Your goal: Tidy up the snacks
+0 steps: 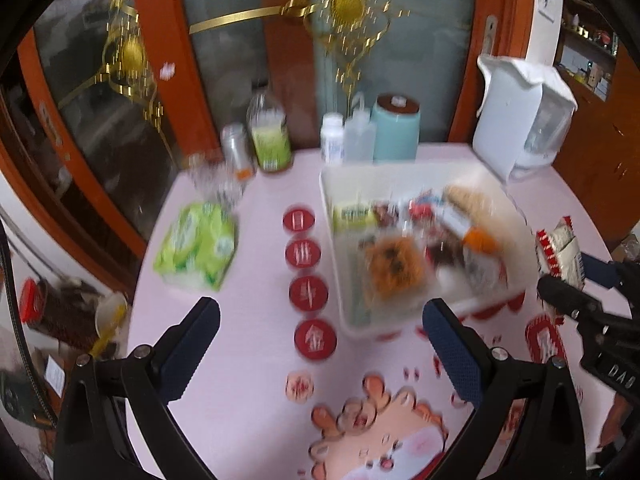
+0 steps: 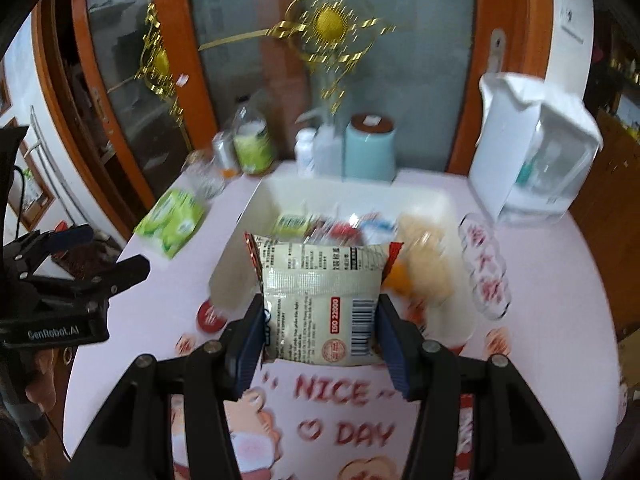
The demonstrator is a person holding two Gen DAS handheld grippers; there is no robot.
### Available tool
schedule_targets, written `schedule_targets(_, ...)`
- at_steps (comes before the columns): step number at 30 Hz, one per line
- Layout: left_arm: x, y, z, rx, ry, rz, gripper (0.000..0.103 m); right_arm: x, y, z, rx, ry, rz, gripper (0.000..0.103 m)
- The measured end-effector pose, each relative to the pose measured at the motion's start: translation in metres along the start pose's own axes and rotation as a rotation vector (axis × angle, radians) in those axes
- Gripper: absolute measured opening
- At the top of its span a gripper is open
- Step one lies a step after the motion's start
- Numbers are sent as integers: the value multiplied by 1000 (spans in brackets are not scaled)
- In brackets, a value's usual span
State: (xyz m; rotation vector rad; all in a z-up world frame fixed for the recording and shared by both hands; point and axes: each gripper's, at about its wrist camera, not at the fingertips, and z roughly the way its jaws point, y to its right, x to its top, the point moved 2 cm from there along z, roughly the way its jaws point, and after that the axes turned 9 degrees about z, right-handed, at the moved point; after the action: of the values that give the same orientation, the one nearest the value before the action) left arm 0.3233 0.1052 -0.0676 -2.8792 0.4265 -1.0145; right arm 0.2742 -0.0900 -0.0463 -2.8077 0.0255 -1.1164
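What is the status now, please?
Right gripper shut on snack packet. Left gripper open, empty. White bin ahead, path clear.

- The left tool [image 1: 320, 344] had black linkage arms, silver screws and blue textured pads.
- The right tool [image 2: 320, 332] matched it.
- White "GenRobot.AI" lettering marked the left tool's body.

Place: a home dining corner.
Table: pink cartoon tablecloth [image 2: 192, 304] reading "NICE DAY".
Behind: wooden glass doors [image 1: 404, 52] with gold ornaments.
Household bits: kettle [image 1: 520, 120], bottles [image 1: 270, 136], tissue pack [image 1: 198, 246].
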Motion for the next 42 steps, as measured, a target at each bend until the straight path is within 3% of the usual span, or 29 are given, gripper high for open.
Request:
schedule_targets(7, 59, 20, 6, 21, 62, 13, 101, 65, 24, 14, -25, 40, 32, 54)
schedule_targets(13, 90, 35, 38, 30, 49, 14, 101, 91, 42, 56, -36, -7, 83, 54)
schedule_targets(27, 87, 50, 138, -3, -130, -10, 101, 64, 64, 151, -65, -187, 167, 56)
schedule_targets(34, 77, 47, 155, -24, -170, -45, 101, 52, 69, 166, -65, -186, 190, 84)
schedule_targets(42, 75, 43, 150, -19, -166, -59, 101, 49, 68, 165, -58, -189, 192, 87)
